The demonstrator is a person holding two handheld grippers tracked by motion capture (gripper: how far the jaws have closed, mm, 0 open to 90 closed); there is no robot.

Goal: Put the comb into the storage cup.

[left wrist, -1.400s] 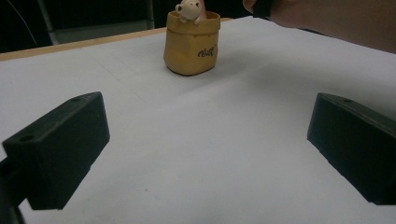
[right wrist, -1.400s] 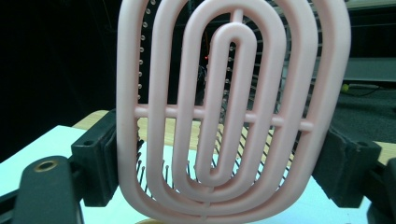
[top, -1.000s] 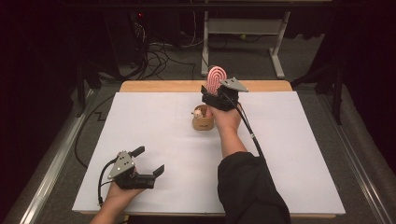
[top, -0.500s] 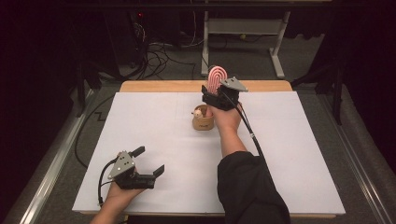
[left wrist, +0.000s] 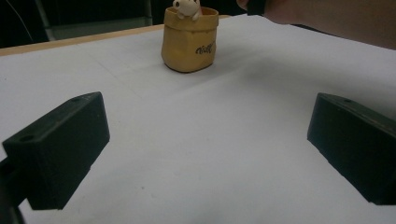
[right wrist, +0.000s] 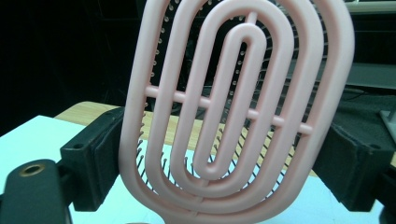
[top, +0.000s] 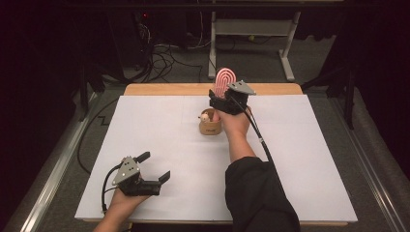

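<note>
A pink oval hairbrush (top: 224, 79) stands upright with its handle in a small yellow-brown pouch-shaped holder (top: 211, 126) at the far middle of the table. A little pale figure (top: 206, 116) peeks over the holder's rim. My right gripper (top: 223, 93) is at the brush head. Its jaws have just been opening. In the right gripper view the brush (right wrist: 233, 107) stands between them and the pads lie close to its edges. My left gripper (top: 154, 166) rests wide open near the front left, empty, and faces the holder (left wrist: 189, 42).
A white sheet (top: 145, 125) covers the table, with a strip of bare wood (top: 183, 89) along the far edge. The right gripper's cable (top: 258, 135) trails back along the forearm. Cables and a metal stand are on the floor beyond.
</note>
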